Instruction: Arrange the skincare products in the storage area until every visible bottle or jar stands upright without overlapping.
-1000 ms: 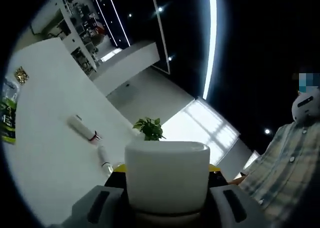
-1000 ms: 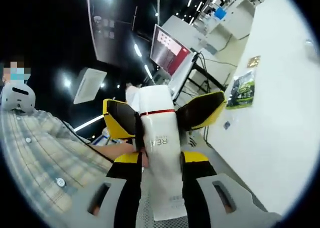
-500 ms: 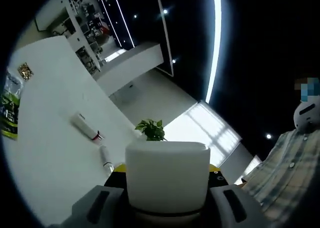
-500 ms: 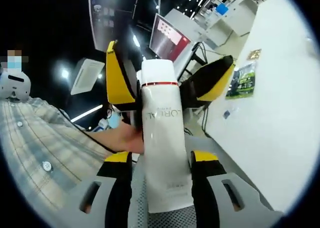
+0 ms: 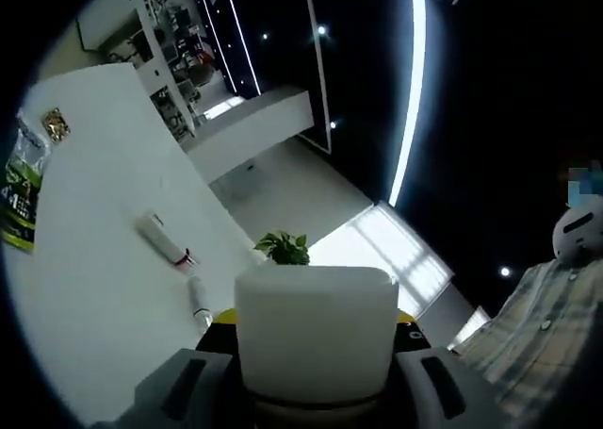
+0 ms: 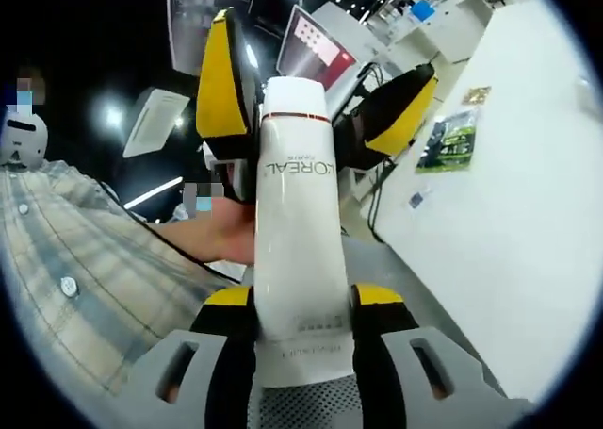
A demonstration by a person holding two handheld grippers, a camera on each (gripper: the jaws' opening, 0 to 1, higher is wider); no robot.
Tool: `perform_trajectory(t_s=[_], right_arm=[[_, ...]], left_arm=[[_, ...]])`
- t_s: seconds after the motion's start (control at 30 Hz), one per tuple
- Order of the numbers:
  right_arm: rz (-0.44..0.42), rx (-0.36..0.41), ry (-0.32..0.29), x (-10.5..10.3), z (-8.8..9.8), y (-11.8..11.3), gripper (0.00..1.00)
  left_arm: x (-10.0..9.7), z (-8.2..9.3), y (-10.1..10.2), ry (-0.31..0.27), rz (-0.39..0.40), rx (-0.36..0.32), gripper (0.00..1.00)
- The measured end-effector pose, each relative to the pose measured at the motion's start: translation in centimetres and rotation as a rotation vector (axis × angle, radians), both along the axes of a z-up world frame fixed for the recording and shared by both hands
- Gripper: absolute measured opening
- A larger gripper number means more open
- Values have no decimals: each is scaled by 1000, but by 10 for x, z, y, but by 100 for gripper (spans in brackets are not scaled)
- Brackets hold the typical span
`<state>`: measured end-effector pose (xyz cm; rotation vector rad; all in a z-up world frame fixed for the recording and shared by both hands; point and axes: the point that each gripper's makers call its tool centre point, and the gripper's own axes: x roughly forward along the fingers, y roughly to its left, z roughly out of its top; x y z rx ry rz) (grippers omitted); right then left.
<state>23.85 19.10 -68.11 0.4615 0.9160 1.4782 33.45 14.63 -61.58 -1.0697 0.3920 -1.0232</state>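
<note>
Jaws of the right gripper (image 6: 294, 302) clamp a white tube (image 6: 297, 236), which the left gripper (image 6: 306, 118) also grips near its cap. In the left gripper view, that tube's cap end (image 5: 316, 330) sits between the jaws. Two tubes (image 5: 166, 241) (image 5: 199, 301) lie flat mid-table (image 5: 94, 288), a green packet (image 5: 19, 198) near its far edge.

White tube (image 6: 294, 231) bears a red band and grey lettering; fingers (image 6: 223, 80) are yellow and black; the table (image 5: 85, 288) is white.
</note>
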Motion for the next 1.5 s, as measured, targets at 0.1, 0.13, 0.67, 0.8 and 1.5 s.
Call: perform_trajectory(t_s=[0.1, 0.13, 0.67, 0.8, 1.5], right_arm=[[-10, 16, 12, 8, 7, -11, 36], [-10, 24, 5, 10, 9, -14, 36], [45, 8, 20, 34, 30, -67, 34], [126, -58, -2, 27, 25, -77, 34], [489, -309, -107, 28, 29, -110, 32]], left_arm=[[2, 0, 3, 15, 8, -18, 43], [2, 1, 2, 15, 6, -23, 43], [-25, -10, -30, 43, -184, 51, 43], [-33, -16, -37, 56, -236, 78, 43], [-61, -27, -53, 57, -391, 152, 43]])
